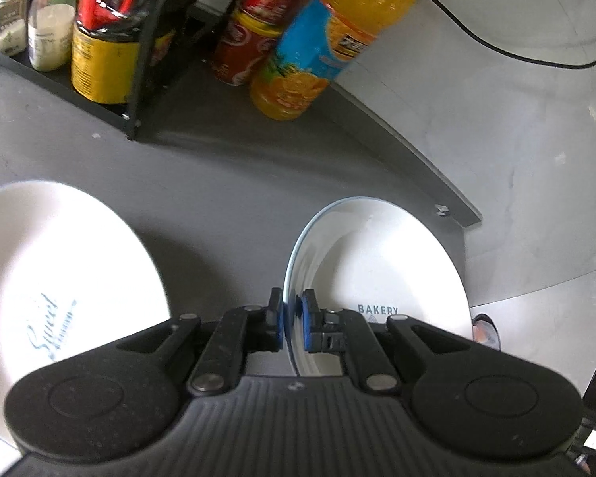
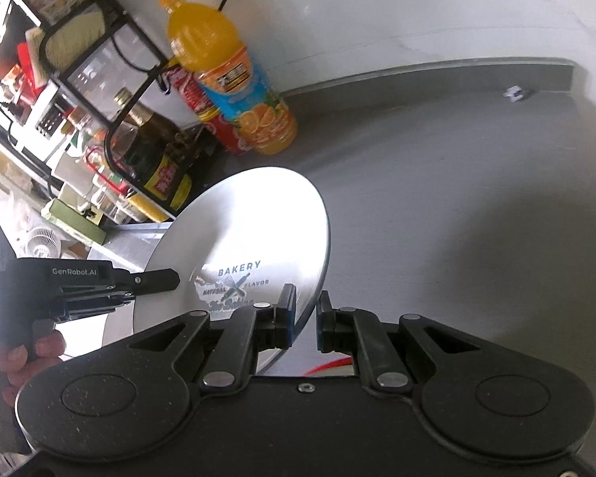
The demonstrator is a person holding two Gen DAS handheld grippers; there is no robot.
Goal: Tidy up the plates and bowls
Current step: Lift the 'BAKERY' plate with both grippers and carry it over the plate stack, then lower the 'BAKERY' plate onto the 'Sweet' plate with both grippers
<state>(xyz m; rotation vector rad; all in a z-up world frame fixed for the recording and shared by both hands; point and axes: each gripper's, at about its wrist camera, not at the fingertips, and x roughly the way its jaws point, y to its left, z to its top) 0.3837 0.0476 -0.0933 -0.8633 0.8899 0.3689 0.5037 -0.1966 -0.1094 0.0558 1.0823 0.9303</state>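
While the left gripper [image 1: 293,324] is pinching the BAKERY plate [image 1: 381,274] upright above the tabletop [image 1: 226,198], the right gripper [image 2: 306,320] is straddling its rim, jaws apart; stacking onto the second plate [image 1: 59,262], lying left, is remaining.

I note a kitchen: grey counter [image 1: 226,206]; black rack [image 1: 139,79] of condiment jars upper left; orange juice bottle [image 2: 226,75] against the wall.

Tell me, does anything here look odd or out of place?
Only the BAKERY plate: it stands on edge above the grey counter, its rim between the left gripper pads, while the other white plate lies flat. No spills or cracks visible.
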